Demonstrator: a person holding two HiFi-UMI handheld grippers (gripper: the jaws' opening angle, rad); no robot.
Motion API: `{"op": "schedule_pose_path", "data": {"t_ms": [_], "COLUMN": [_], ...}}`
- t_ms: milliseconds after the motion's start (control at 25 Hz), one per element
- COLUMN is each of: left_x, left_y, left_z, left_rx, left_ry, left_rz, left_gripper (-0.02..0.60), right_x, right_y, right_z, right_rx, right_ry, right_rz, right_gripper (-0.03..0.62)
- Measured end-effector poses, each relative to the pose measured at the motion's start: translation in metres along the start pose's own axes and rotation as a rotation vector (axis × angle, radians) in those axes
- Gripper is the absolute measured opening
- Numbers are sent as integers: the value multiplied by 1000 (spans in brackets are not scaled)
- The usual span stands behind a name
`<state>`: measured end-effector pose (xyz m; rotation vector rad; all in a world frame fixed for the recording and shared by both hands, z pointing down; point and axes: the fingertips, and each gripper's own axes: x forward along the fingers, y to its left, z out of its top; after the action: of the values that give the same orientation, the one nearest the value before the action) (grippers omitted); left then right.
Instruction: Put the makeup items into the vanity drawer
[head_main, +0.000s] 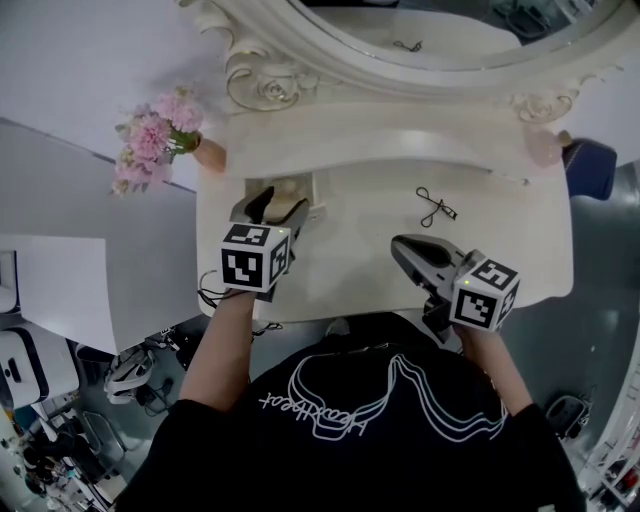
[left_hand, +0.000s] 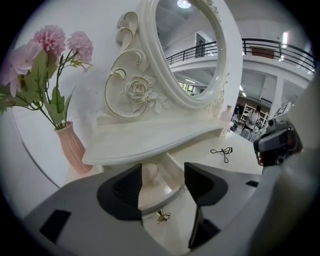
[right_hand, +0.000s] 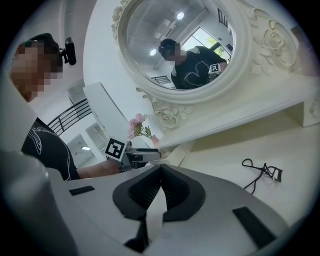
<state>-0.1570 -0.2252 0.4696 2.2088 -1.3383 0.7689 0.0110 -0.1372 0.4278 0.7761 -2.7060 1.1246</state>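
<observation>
Your left tool (left_hand: 162, 186) hung over the open drawer (left_hand: 169, 198) with its jaws apart. A pale pink item (left_hand: 150, 174) lay inside, between the jaws but unpressed. Your right tool (right_hand: 161, 175) was closed and empty. The eyelash curler (head_main: 437, 205) lay on the desk (head_main: 360, 260), well apart from the drawer. Best to lift the left tool straight up, so it didn't drag the item out.

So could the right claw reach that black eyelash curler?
Probably yes: the black eyelash curler lies exposed ahead of the right claw, nothing between them; its jaws are shut, though.
</observation>
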Motion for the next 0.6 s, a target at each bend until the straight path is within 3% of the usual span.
{"op": "schedule_pose_path", "data": {"t_ms": [320,360,480,600], "left_x": [-28,-33,-44,-55], "left_y": [-25,-31,-47,-69], "left_z": [14,15,20,26], "left_rx": [-10,-7,6,20], "left_ry": [-91,-101,-130,-165], "left_rz": [-66,-80,-125,-208], "left_gripper": [177,159,11,3], "right_x": [-8,-9,-15,-22], "right_y": [17,18,23,26], "right_z": [-6,-6,-7,-8], "right_rx": [-12,-9,-8,-8], "right_ry": [-22,-29,-48,-67], "right_rz": [-3,-7,-20,-35], "right_gripper": [2,2,2,2]}}
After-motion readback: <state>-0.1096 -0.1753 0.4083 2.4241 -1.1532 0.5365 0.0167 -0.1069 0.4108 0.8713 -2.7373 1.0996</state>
